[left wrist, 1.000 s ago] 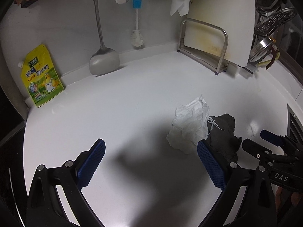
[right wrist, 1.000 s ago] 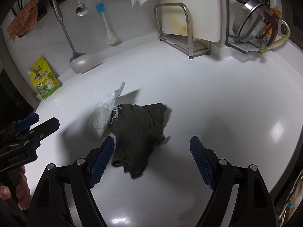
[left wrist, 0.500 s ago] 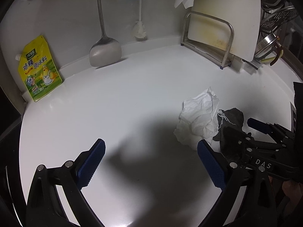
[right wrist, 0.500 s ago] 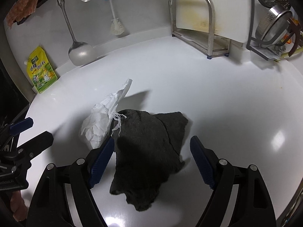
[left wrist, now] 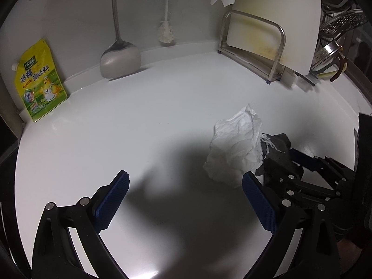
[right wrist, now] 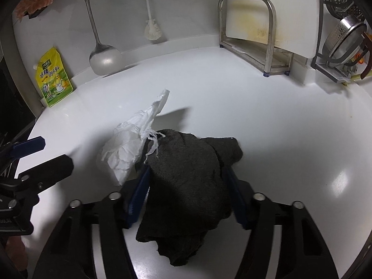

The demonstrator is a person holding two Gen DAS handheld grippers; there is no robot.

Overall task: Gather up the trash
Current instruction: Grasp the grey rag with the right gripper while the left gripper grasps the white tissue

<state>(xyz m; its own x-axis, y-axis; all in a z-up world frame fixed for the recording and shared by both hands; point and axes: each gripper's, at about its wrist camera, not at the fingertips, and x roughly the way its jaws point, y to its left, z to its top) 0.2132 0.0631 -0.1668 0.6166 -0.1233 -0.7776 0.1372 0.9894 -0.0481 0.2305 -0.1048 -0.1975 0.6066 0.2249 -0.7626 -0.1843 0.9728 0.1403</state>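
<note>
A crumpled white paper (left wrist: 234,148) lies on the white counter (left wrist: 139,121), touching a dark grey rag (left wrist: 276,148) on its right. In the right wrist view the white paper (right wrist: 130,146) sits left of the dark rag (right wrist: 188,176). My right gripper (right wrist: 188,186) has its blue pads pressed against both sides of the rag. It also shows in the left wrist view (left wrist: 300,169). My left gripper (left wrist: 186,197) is open and empty, its right pad just in front of the paper. It shows at the left edge of the right wrist view (right wrist: 34,155).
A yellow seasoning pouch (left wrist: 38,81) leans on the back wall at left. A metal spatula (left wrist: 119,55) and a brush (left wrist: 166,30) hang there. A cutting board in a steel rack (left wrist: 262,39) and a dish rack with strainers (right wrist: 344,39) stand at the back right.
My right gripper moved forward over the dark rag and closed its pads on it. My left gripper stayed open, with its view shifted slightly toward the paper.
</note>
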